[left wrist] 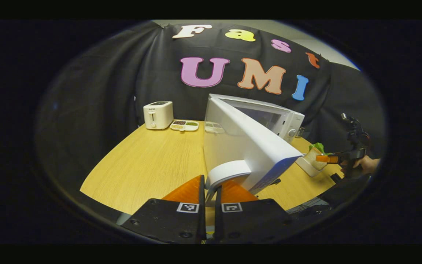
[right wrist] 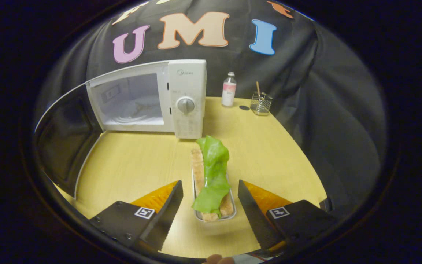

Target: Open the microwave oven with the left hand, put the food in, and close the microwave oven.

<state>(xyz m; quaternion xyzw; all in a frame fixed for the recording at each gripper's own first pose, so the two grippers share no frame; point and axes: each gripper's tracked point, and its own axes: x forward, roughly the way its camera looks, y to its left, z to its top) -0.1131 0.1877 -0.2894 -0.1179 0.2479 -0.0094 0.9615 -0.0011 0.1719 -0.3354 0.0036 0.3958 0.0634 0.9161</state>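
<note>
The white microwave (left wrist: pixel 269 117) stands with its door (left wrist: pixel 247 146) swung wide toward me. My left gripper (left wrist: pixel 211 179) is shut on the door's white handle (left wrist: pixel 229 171). In the right gripper view the oven cavity (right wrist: pixel 134 99) is open and bare, with the door (right wrist: pixel 68 139) at the left. The food, bread under a green lettuce leaf (right wrist: pixel 214 165), lies in a small tray (right wrist: pixel 214 217) on the table. My right gripper (right wrist: pixel 210 182) is open, one finger on each side of the tray. The left gripper view shows that gripper (left wrist: pixel 328 158) at the tray (left wrist: pixel 311 163), held by a hand (left wrist: pixel 368 165).
A white toaster (left wrist: pixel 158 114) and a divided dish (left wrist: pixel 184 125) sit at the table's far left. Right of the microwave stand a small bottle (right wrist: pixel 228 90) and a wire holder (right wrist: pixel 261 102). Bare wooden tabletop (right wrist: pixel 130 165) lies in front of the oven.
</note>
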